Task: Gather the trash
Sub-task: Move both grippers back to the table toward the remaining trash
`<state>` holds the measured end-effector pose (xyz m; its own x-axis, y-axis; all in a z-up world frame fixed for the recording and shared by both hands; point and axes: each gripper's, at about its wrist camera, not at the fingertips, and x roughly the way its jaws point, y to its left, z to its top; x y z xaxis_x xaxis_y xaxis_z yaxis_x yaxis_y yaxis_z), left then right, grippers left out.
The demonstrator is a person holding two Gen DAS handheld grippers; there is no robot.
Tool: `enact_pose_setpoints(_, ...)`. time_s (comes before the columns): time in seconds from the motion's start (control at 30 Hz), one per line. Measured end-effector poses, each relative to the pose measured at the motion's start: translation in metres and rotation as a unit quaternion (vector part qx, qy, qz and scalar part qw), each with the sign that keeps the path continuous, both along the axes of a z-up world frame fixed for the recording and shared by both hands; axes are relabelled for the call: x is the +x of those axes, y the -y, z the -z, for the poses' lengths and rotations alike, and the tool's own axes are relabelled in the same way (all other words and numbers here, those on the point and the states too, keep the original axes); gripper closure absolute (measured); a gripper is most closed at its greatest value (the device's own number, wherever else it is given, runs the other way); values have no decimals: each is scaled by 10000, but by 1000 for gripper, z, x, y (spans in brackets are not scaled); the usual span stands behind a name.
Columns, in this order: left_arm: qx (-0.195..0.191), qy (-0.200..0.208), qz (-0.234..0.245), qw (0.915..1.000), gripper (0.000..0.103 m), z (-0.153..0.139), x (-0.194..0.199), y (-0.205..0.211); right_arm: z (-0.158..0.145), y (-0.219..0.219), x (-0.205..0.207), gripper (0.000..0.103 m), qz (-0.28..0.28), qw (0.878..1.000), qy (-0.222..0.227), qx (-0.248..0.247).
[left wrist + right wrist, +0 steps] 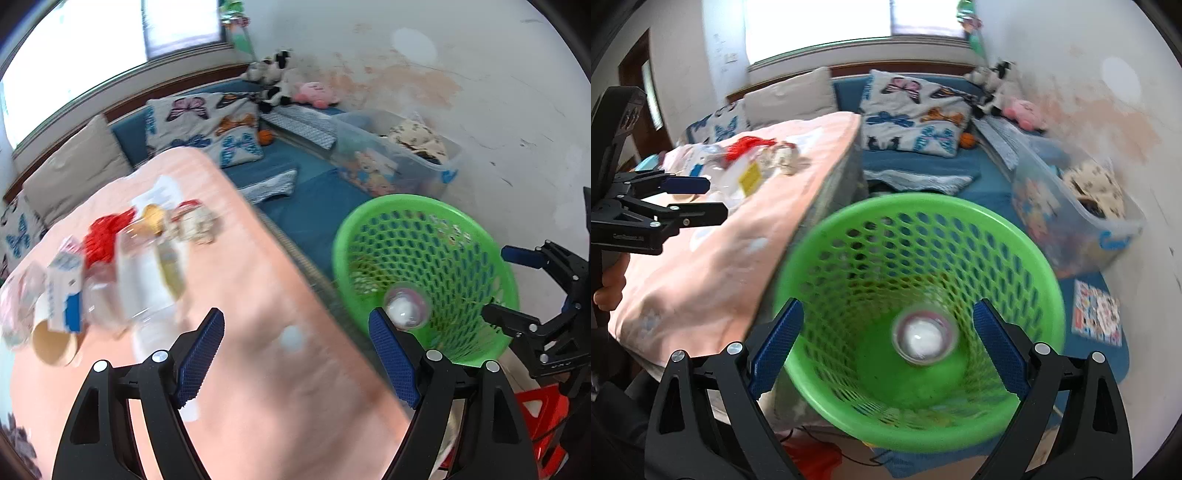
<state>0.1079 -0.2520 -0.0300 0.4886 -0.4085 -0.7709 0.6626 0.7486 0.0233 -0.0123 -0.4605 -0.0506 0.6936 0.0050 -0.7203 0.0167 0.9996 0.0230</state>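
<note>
A green mesh basket [923, 236] stands on the floor beside the table; it also shows in the left wrist view [424, 210]. A clear plastic cup [924, 338] lies inside it, also seen in the left wrist view [405, 305]. My right gripper [888, 350] is open and empty right above the basket's mouth. My left gripper [297, 356] is open and empty over the pink tablecloth [277, 369]. Trash lies in a pile on the table: a paper cup [53, 343], a blue-white carton [64, 291], clear bottles [147, 280], a red wrapper [103, 236].
The right gripper shows in the left wrist view [513, 284], the left one in the right wrist view [709, 197]. A blue mattress [295, 173] with butterfly pillows, plush toys and a clear storage box [399, 155] lies behind. A red stool [539, 410] stands below the basket.
</note>
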Motion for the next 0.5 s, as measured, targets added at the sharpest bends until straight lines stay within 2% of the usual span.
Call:
enact_pose_setpoints(0.27,23,66,-606,9981,25,-2,13,-57,-13,-39,25,10,-494,9987,45,-135)
enact_pose_setpoints(0.5,-42,123,-1313,9913,25,-12,44,-111,-20,-66,50,10,-811,9967,50,-93)
